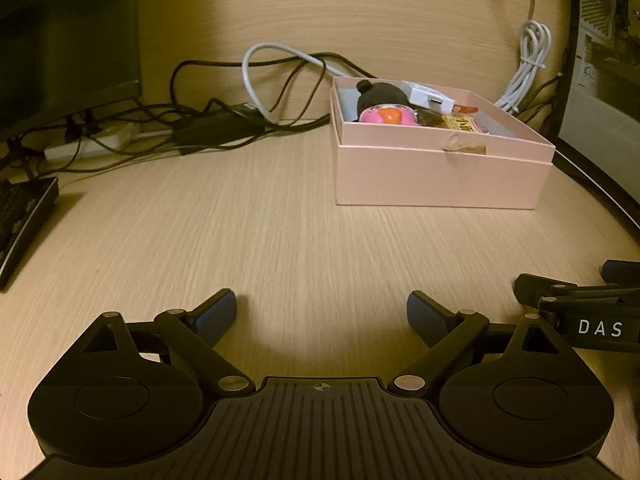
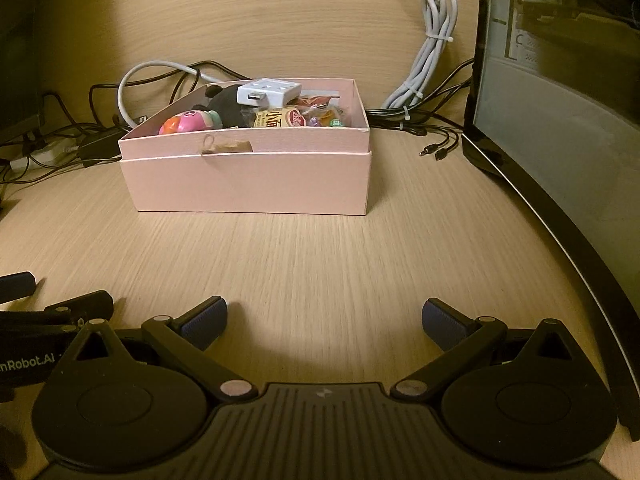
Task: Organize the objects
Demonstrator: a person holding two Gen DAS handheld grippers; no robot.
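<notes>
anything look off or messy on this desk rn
Mostly tidy. The pink box sits square on the desk, but the white USB adapter perches on top of the pile inside, poking above the rim. Behind the box, black cables lie tangled, and two loose plugs trail onto the desk. Nothing looks spilled or damaged.

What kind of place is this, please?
Probably a home or office computer desk: a wood-grain desk with a computer tower, tangled cables and a monitor at its back.

Dim warm light; fisheye edge bending; slight blur; corners dark.
</notes>
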